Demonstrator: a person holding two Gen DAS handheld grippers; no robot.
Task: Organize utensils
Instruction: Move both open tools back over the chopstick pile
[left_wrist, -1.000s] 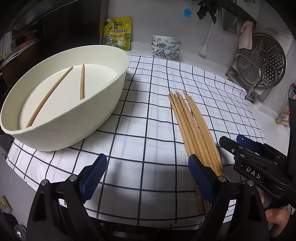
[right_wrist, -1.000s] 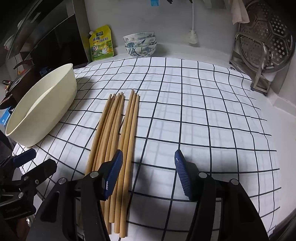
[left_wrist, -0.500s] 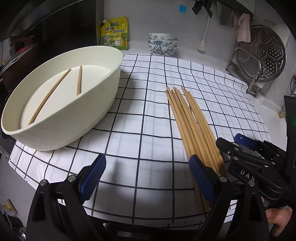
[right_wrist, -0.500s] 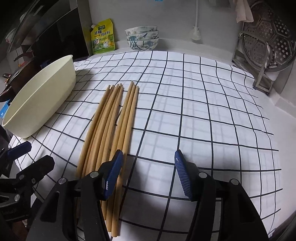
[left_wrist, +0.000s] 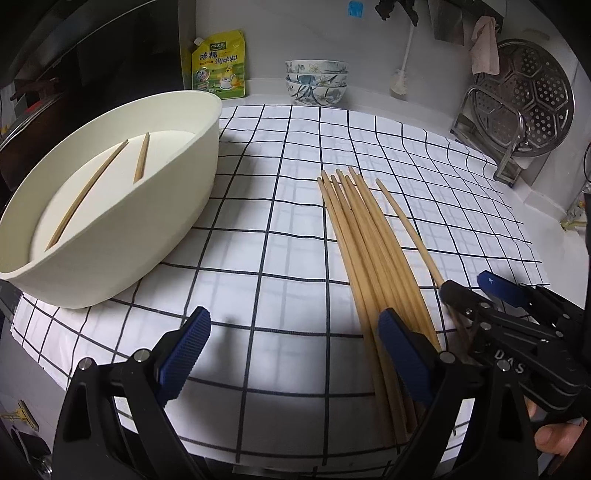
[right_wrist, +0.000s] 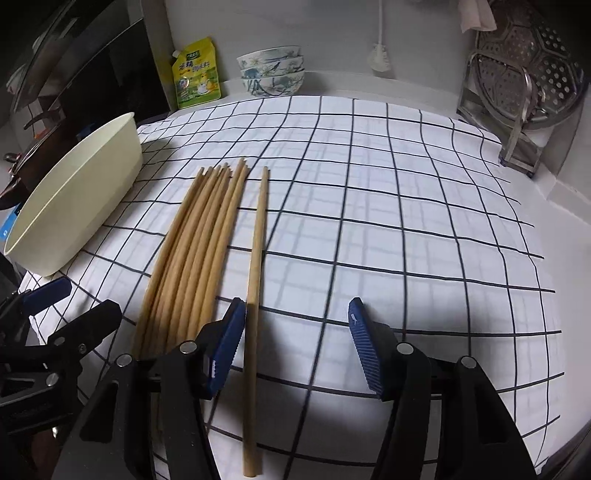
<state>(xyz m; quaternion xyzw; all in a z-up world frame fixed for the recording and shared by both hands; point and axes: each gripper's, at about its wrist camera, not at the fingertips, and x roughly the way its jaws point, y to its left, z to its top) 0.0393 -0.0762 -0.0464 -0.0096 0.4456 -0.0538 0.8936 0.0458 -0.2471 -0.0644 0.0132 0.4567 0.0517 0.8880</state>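
Several wooden chopsticks (left_wrist: 364, 251) (right_wrist: 195, 254) lie bundled on the checked cloth (left_wrist: 266, 206). One single chopstick (right_wrist: 257, 251) (left_wrist: 406, 229) lies apart to the bundle's right. It runs between the fingers of my open right gripper (right_wrist: 295, 350) (left_wrist: 466, 287), close beside the left pad (right_wrist: 227, 347). My left gripper (left_wrist: 295, 354) (right_wrist: 88, 299) is open and empty over the cloth, its right pad (left_wrist: 400, 354) above the bundle's near ends. A cream oval tub (left_wrist: 110, 236) (right_wrist: 74, 192) at the left holds two chopsticks (left_wrist: 92, 192).
At the back stand a yellow pouch (left_wrist: 219, 68), stacked patterned bowls (left_wrist: 316, 83) and a dish brush (left_wrist: 400, 79). A perforated steel steamer plate (left_wrist: 524, 107) leans in a metal stand at the right. Dark cookware (right_wrist: 33, 147) sits left of the tub. The cloth's front edge is near.
One chopstick has come away from the bundle to the right and now lies between my right gripper's fingers. My left gripper has shifted a little toward the bundle.
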